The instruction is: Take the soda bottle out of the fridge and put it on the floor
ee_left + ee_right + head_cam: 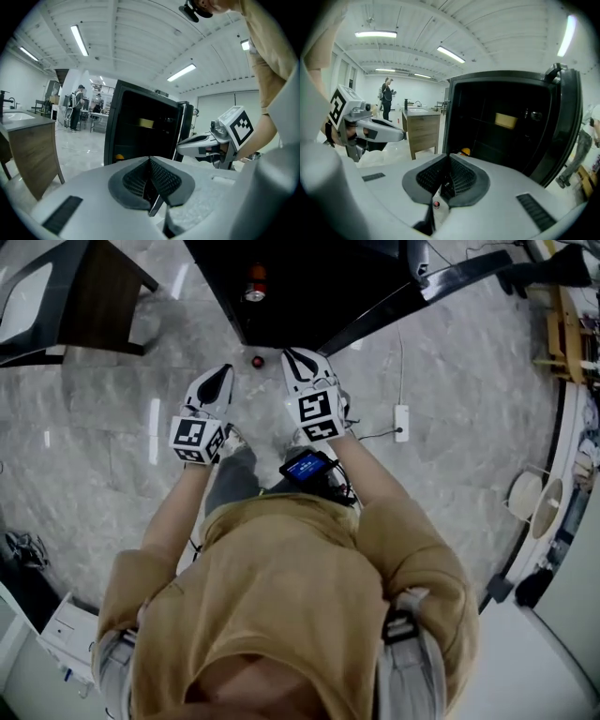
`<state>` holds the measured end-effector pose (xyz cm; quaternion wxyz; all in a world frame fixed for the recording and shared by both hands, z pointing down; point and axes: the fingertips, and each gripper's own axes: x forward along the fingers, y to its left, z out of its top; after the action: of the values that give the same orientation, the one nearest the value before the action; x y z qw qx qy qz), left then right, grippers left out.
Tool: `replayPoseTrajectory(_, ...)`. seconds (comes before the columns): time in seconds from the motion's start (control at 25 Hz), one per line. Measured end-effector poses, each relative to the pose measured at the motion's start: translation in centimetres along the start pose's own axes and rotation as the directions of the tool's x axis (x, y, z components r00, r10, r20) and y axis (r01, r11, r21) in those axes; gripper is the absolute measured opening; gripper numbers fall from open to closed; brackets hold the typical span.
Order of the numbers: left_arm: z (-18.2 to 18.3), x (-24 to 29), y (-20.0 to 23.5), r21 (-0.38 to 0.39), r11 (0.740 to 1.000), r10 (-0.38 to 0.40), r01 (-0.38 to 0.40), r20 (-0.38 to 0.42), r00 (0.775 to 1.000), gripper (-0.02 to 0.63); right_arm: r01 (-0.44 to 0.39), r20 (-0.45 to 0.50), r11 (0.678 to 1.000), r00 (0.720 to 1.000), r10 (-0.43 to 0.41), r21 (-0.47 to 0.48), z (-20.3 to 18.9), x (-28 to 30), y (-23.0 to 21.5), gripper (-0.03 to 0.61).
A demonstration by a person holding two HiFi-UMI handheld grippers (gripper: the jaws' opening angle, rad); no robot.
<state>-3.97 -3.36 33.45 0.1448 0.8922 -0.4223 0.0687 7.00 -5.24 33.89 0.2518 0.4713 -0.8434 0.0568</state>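
Head view: the person held the left gripper (225, 372) and right gripper (296, 355) side by side over the marble floor (112, 399), both tips toward the open black fridge (309, 287). An orange-topped bottle (255, 281) stood inside the fridge. A small red-capped thing (256, 362) sat on the floor just in front of the fridge, between the two tips. Couldn't tell which one was the soda bottle.

Left gripper view: the left gripper (150, 161) had its jaws together with nothing between them. The fridge (140, 136) was ahead, with the orange top (119, 157) low inside.

Right gripper view: the right gripper (450, 161) was closed and empty. The orange top (464, 151) sat at the fridge (511, 140) bottom. A red dot (436, 204) showed below the jaws.
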Motion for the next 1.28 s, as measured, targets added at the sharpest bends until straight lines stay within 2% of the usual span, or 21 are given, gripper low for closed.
replayPoseTrajectory(0.12,2.2,-1.5,-0.6,-0.009,1.000,-0.006,0.006,0.016,1.000,0.003,0.027,0.019,0.999,0.999,-0.027,0.033,2.1,-2.0,-0.1,0.011)
replayPoseTrajectory(0.36,6.1,-3.7,-1.7,0.029,0.999,-0.023,0.023,0.017,1.000,0.003,0.065,0.042,0.995,0.997,-0.068,0.081,4.6,-5.7,-0.8,0.011)
replayPoseTrajectory(0.8,11.7,-6.0,-1.7,0.030,0.999,-0.018,0.016,0.068,0.998,0.003,0.148,0.121,0.973,0.978,-0.171,0.175,8.8,-11.0,-4.8,0.009)
replayPoseTrajectory(1.0,15.6,-7.2,-1.4,0.017,1.000,0.003,-0.006,0.133,0.991,0.003,0.177,0.185,0.961,0.958,-0.218,0.214,11.2,-13.6,-7.6,0.009)
replayPoseTrajectory(1.28,21.2,-10.6,-1.8,0.044,0.999,0.018,-0.029,0.235,0.972,0.003,0.147,0.292,0.938,0.925,-0.242,0.314,15.5,-17.0,-10.6,0.009)
